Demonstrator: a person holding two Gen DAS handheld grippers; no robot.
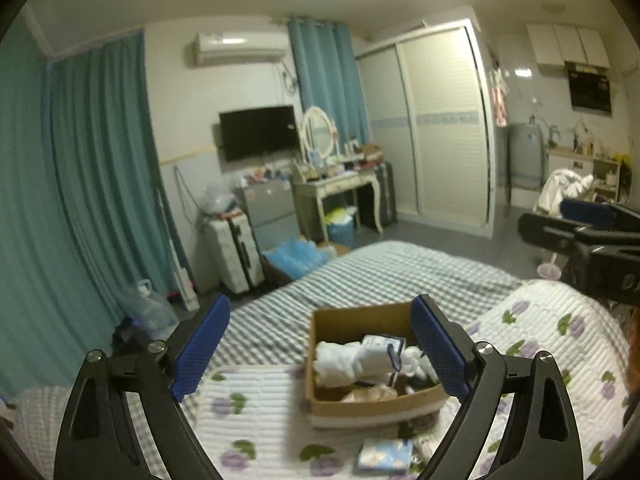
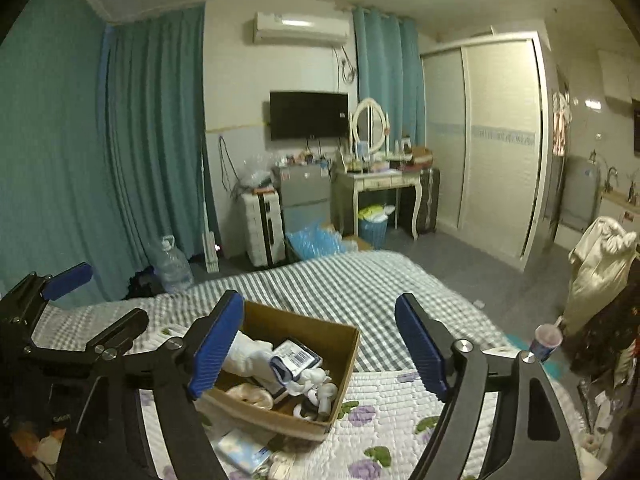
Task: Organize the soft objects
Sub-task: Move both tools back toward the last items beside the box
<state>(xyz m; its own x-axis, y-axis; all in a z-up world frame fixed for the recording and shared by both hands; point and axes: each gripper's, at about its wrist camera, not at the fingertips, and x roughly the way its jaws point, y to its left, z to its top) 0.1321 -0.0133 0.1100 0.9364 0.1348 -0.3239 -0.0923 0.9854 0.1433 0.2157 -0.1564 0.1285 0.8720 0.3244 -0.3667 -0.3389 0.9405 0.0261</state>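
a brown cardboard box [image 1: 372,396] with its top open sits on the white quilt with purple flowers [image 1: 256,412] on the bed. inside it are soft white socks [image 1: 340,360] and a dark packet with a white label [image 2: 294,354], all jumbled. the left tool [image 1: 320,352] hangs above the box, spread wide and holding nothing. the right tool [image 2: 320,350] is beside it, spread wide too. the box's long side runs away toward the grey checked sheet [image 2: 340,284].
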